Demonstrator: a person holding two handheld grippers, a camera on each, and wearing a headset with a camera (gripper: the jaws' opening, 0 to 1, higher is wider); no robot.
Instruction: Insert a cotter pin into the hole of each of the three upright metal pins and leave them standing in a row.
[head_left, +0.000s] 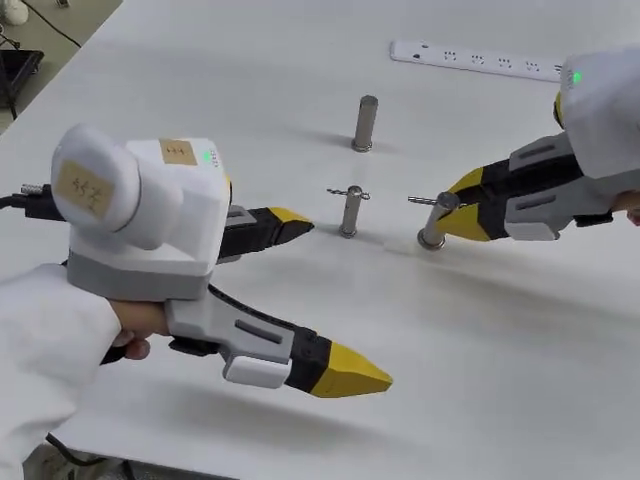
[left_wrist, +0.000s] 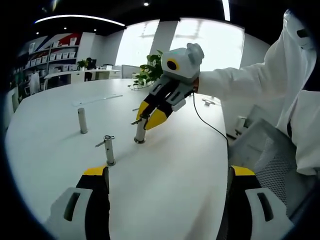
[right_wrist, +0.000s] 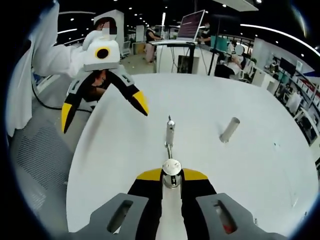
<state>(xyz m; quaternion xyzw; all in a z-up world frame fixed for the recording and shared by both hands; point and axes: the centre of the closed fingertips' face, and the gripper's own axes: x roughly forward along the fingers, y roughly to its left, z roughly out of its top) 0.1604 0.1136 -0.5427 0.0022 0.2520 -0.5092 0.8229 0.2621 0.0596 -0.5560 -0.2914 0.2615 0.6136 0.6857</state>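
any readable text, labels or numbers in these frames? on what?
No text is legible.
Tan stickers on the left gripper: dark marks, too blurred to read.
Monitor in the background: too small to read.

**Around the workbench**

A white table (head_left: 300, 60) spreads wide, with a white power strip (head_left: 475, 60) lying flat near its far edge. A black cable (head_left: 50, 25) trails on the floor past the table's corner. Beyond the table stand a leafy potted plant (left_wrist: 150, 72), white shelves (left_wrist: 50, 60) along the wall and bright windows (left_wrist: 210, 40). Elsewhere in the room a lit screen (right_wrist: 192, 25) sits on a raised counter.
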